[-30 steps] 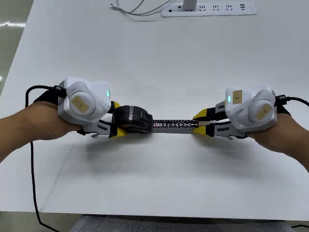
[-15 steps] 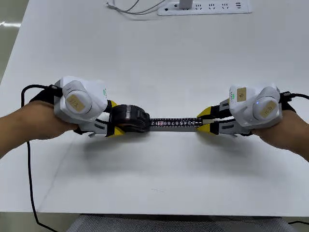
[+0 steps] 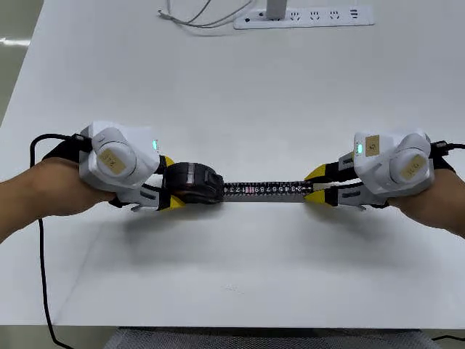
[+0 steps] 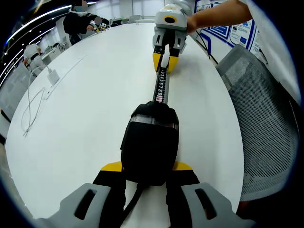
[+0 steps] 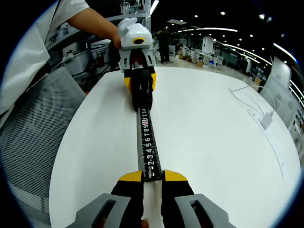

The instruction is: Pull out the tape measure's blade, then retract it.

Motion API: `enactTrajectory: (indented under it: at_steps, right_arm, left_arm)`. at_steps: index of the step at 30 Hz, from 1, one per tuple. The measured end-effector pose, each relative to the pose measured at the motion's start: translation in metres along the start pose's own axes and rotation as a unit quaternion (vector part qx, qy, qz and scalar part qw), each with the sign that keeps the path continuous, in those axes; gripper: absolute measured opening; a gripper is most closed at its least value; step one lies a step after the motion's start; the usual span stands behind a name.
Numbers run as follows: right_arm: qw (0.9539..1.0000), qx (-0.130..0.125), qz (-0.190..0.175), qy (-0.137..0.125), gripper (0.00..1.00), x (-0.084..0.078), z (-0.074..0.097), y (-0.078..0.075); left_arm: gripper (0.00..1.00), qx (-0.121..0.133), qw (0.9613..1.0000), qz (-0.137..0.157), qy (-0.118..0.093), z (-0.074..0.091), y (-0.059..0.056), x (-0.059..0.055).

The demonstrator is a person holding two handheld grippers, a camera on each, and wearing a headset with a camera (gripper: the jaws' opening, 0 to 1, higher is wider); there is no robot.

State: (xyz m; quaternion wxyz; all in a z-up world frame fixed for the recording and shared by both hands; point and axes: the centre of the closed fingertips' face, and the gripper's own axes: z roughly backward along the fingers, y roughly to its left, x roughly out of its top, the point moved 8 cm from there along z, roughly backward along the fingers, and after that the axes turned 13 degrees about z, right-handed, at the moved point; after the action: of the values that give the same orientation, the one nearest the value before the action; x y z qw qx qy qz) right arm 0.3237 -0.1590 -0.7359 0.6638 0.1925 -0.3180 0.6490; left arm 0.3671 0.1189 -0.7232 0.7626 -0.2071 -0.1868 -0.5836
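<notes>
Nearest edge: the grey mesh back of a chair (image 3: 261, 340) shows just below the table (image 3: 240, 102). A black cord (image 3: 42, 276) hangs over the left side of the table, running down from the left hand (image 3: 54, 187).

Work zone: the tape measure (image 3: 192, 182) is black and sits on the table in the front half, left of centre. The left gripper (image 3: 174, 182) is clamped on it, one yellow-tipped jaw on each side of the body. The blade (image 3: 265, 190) is drawn out to the right in a straight line, low over the surface, its black scale and one red mark readable. The right gripper (image 3: 316, 185) is closed on the blade's free end, held by the right hand (image 3: 436, 203). The two grippers face each other, well apart, with the blade between them.

Surface: white, smooth and matt, with soft shadows under both grippers and the tape measure.

Far edge: a white power strip (image 3: 305, 16) lies there, with a white cable (image 3: 196, 14) looping beside it.

Room: the right gripper view shows a dark ceiling with rows of lights (image 5: 228, 29) and further benches behind. The left gripper view shows blue posters (image 4: 223, 31) on a wall.
</notes>
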Motion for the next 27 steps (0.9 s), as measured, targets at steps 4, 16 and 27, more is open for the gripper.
enactTrajectory:
  at_steps: [4, 16, 27]
  right_arm:
    - [1.0, -0.001, -0.001, 0.003, 0.09, -0.002, 0.002, -0.001]
    - [0.9999, -0.003, -0.006, 0.008, 0.09, -0.006, 0.008, 0.001]
    - [0.9998, -0.008, -0.01, 0.011, 0.09, -0.01, 0.012, 0.004]
  left_arm:
    - [0.28, 0.0, 1.0, 0.001, -0.001, 0.0, 0.0, 0.0]
    - [0.28, -0.002, 1.0, -0.001, -0.001, -0.001, 0.001, -0.001]
    - [0.28, -0.002, 1.0, -0.003, 0.001, -0.001, 0.001, 0.0]
